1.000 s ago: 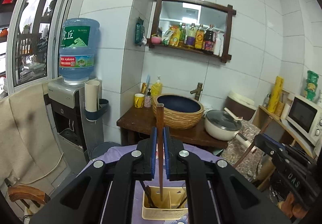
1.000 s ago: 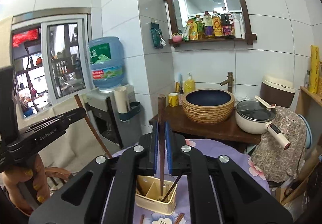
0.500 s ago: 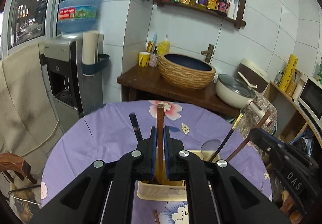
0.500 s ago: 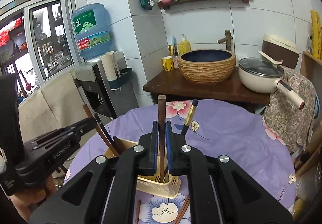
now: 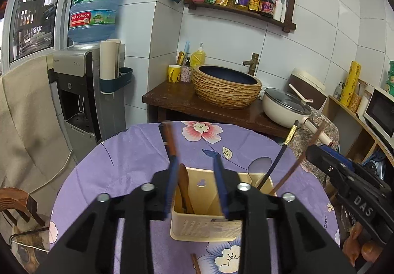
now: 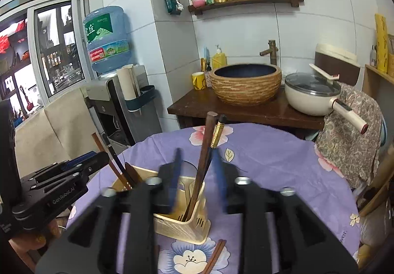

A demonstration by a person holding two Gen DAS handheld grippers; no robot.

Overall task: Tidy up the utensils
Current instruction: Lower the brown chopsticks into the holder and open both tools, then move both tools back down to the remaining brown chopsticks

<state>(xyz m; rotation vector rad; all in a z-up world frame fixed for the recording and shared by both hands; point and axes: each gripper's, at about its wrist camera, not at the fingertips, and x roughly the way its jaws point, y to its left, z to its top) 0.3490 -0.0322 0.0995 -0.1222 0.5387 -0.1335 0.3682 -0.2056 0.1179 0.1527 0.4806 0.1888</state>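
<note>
A cream utensil holder [image 5: 209, 217] stands on the purple flowered tablecloth [image 5: 128, 158]. My left gripper [image 5: 197, 183] hovers just over it, jaws opening; a brown chopstick [image 5: 170, 143], blurred, leans free beside the left pad, and a wooden spoon [image 5: 183, 183] stands in the holder. My right gripper [image 6: 197, 175] is over the holder [image 6: 187, 224] too, jaws opening, pads blurred. Between them, unpressed, a brown chopstick [image 6: 204, 151] stands tilted in the compartment next to a black gold-banded chopstick [image 6: 217, 133]. Each gripper shows in the other's view: the right gripper [image 5: 344, 175], the left gripper [image 6: 61, 183].
Loose brown chopsticks [image 6: 216, 254] lie on the cloth in front of the holder. Behind the table are a dark wooden counter [image 5: 187, 101] with a woven basin and a cream pot [image 5: 285, 106], a water dispenser [image 5: 81, 82] at left, and a microwave [image 5: 379, 111] at right.
Both grippers have sunk from well above to just over the holder. Both were shut on a brown chopstick; the jaws now stand apart and the chopsticks lean free in the holder.
</note>
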